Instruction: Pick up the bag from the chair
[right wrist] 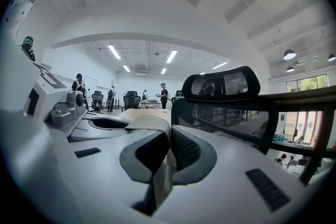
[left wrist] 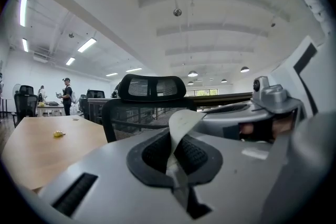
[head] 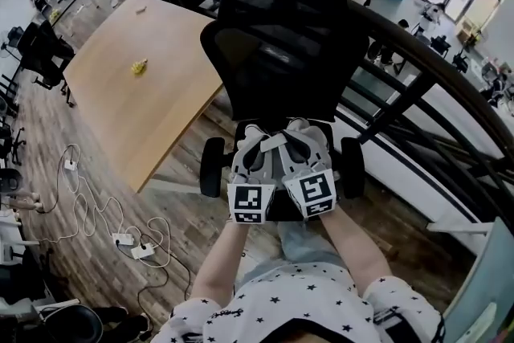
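Observation:
A black mesh office chair (head: 281,36) stands right in front of me, and both grippers hover side by side over its seat. A pale flat bag strap (head: 273,143) runs between them. My left gripper (head: 255,139) is shut on the strap (left wrist: 181,128), which folds up out of its black pads (left wrist: 157,152). The right gripper (head: 303,134) is also shut on the strap (right wrist: 149,123), pinched between its pads (right wrist: 184,149). The bag's body is hidden beneath the grippers. The chair's headrest (left wrist: 152,87) shows ahead in the left gripper view, and the same headrest (right wrist: 226,85) in the right gripper view.
A wooden table (head: 136,92) with a small yellow object (head: 139,67) stands left of the chair. A dark railing (head: 434,52) runs behind and to the right. Cables and power strips (head: 128,241) lie on the wood floor at left. People stand far off.

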The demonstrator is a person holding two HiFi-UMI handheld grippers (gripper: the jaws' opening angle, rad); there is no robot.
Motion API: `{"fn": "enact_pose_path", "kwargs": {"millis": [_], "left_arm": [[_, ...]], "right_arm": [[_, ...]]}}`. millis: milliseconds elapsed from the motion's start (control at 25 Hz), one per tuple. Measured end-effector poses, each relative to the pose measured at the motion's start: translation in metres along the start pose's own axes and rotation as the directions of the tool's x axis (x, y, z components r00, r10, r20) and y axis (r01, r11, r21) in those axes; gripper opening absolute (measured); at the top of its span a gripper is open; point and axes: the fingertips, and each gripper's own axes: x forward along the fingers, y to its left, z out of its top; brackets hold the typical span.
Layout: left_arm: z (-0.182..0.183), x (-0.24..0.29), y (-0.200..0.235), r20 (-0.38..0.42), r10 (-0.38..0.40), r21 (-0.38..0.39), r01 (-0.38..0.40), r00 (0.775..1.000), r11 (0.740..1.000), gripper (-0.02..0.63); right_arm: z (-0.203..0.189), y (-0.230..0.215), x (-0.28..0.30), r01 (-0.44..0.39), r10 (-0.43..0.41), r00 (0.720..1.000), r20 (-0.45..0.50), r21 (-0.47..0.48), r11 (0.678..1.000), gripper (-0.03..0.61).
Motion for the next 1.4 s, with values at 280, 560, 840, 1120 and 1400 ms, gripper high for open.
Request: {"fn": "enact_pose_path", "kwargs": {"millis": [280,560,840,1120,1400], "left_arm": [[0.016,-0.078,-0.036,0.054,-0.035,-0.029,0.036,0.998,0.999,0.012],[0.024,-0.165,-0.076,0.119,-0.056,-0.025,0.059,0.991,0.998,0.012],[0.029,-0.259,-0.118,0.151,-0.069,-0.035,0.075,0.986,0.997,0.012],[0.023,-0.335,-0.156,0.115,-0.076,-0.032,0.081,0.990,0.996,0.012],[0.049,-0.391,-0.167,0.130,-0.081,-0.077,0.092,0.988,0.993,0.012]], "right_arm": [[0.015,0.046,-0.070,0.051,-0.051,0.998,0.028,0.003,0.999,0.002],[0.020,0.103,-0.152,0.075,-0.075,0.995,0.066,0.011,0.997,0.002],[0.023,0.166,-0.237,0.079,-0.084,0.992,0.094,0.054,0.995,0.000],[0.014,0.217,-0.306,0.062,-0.069,0.995,0.068,0.098,0.993,-0.002],[0.044,0.257,-0.341,0.026,-0.032,0.996,0.088,0.066,0.997,-0.001]]}}
